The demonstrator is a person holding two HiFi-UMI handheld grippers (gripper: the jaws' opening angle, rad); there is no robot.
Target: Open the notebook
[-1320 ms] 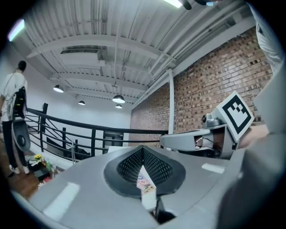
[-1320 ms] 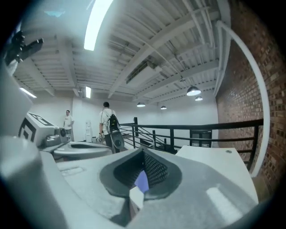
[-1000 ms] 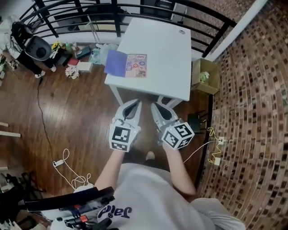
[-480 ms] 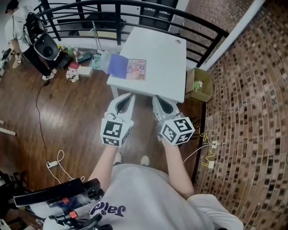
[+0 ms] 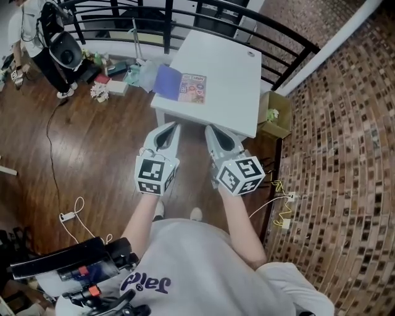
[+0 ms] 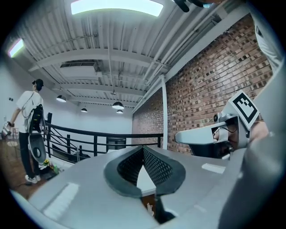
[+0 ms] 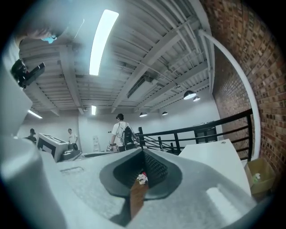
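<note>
The notebook [image 5: 181, 85] lies flat on the white table [image 5: 222, 68] near its front left corner. Its left part is purple and its right part is covered in colourful pictures. My left gripper [image 5: 170, 127] and right gripper [image 5: 209, 130] are side by side in front of the table's near edge, short of the notebook and pointing level toward it. In the left gripper view the left gripper's [image 6: 143, 148] tips meet with nothing between them. The right gripper's [image 7: 143, 152] tips also meet on nothing in its own view. The notebook shows in neither gripper view.
A black railing [image 5: 185, 9] runs behind the table, with a brick wall on the right. An open cardboard box [image 5: 276, 114] stands at the table's right. Bags and clutter [image 5: 111, 83] lie on the wooden floor to the left, and cables [image 5: 71, 216] nearer me. People [image 7: 120, 132] stand far off.
Both grippers have risen and moved closer to the table's near edge, still shut. The notebook has stayed where it was on the table.
</note>
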